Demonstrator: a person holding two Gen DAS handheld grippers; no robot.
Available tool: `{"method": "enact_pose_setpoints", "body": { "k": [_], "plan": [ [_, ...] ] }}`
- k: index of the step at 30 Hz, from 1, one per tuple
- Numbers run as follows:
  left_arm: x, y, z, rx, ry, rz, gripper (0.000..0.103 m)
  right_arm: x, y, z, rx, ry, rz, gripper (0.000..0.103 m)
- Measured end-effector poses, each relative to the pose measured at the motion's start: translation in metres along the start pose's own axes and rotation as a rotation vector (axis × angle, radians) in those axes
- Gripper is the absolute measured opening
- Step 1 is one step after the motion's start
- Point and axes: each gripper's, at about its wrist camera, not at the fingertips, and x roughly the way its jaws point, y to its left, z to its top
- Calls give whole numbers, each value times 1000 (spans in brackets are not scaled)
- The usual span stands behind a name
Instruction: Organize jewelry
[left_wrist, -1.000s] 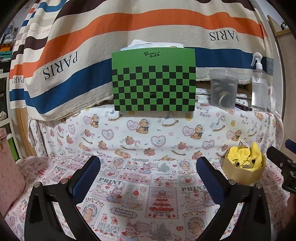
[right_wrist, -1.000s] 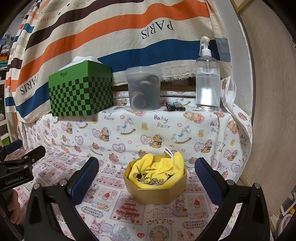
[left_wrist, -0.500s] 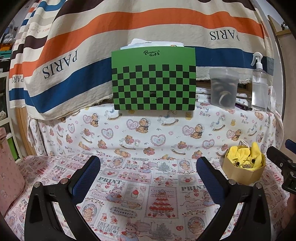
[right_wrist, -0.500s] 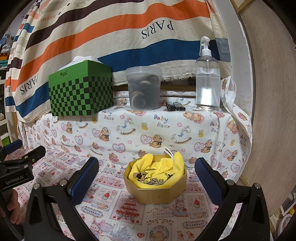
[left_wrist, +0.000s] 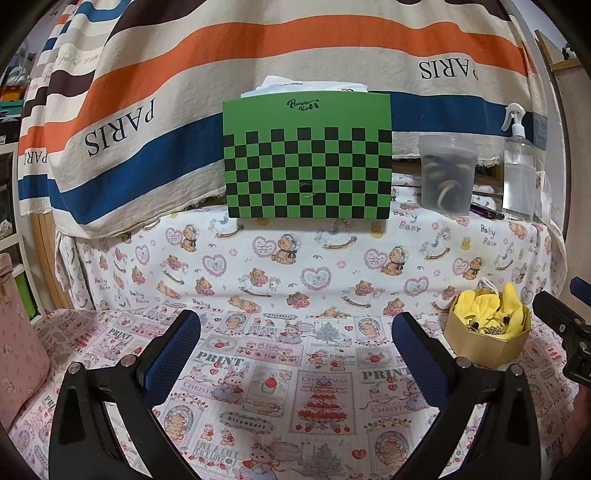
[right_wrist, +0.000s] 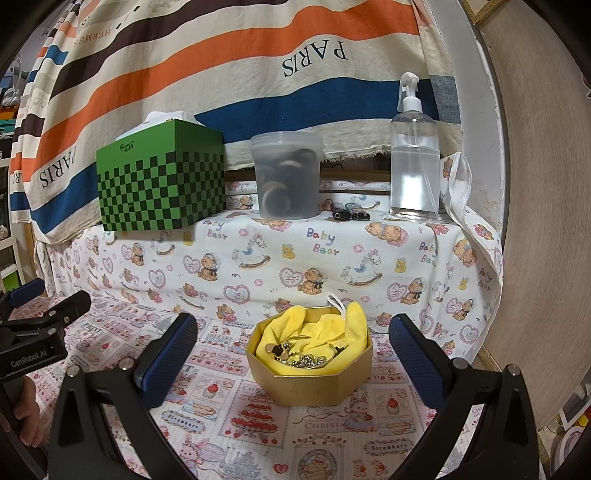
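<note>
A gold octagonal box (right_wrist: 310, 384) lined with yellow cloth (right_wrist: 325, 332) holds a tangle of jewelry (right_wrist: 301, 356). It sits on the patterned cloth just ahead of my right gripper (right_wrist: 293, 363), which is open and empty, one finger on each side of the box. In the left wrist view the same box (left_wrist: 485, 349) lies at the far right, beyond the open, empty left gripper (left_wrist: 295, 350). The other gripper's black body shows at the edge of each view.
On the raised shelf behind stand a green checkered tissue box (left_wrist: 308, 158), a lidded translucent tub (right_wrist: 286, 175), a clear spray bottle (right_wrist: 415, 155) and two lighters (right_wrist: 349, 214). A pink bag (left_wrist: 18, 350) is at the left. A wooden panel (right_wrist: 535, 221) bounds the right.
</note>
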Motion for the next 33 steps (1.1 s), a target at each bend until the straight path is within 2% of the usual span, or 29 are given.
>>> {"method": "enact_pose_setpoints", "body": {
  "k": [33],
  "plan": [
    [1, 0, -1, -3, 11, 1, 103, 1, 1, 0, -1, 1, 1, 103]
  ]
}}
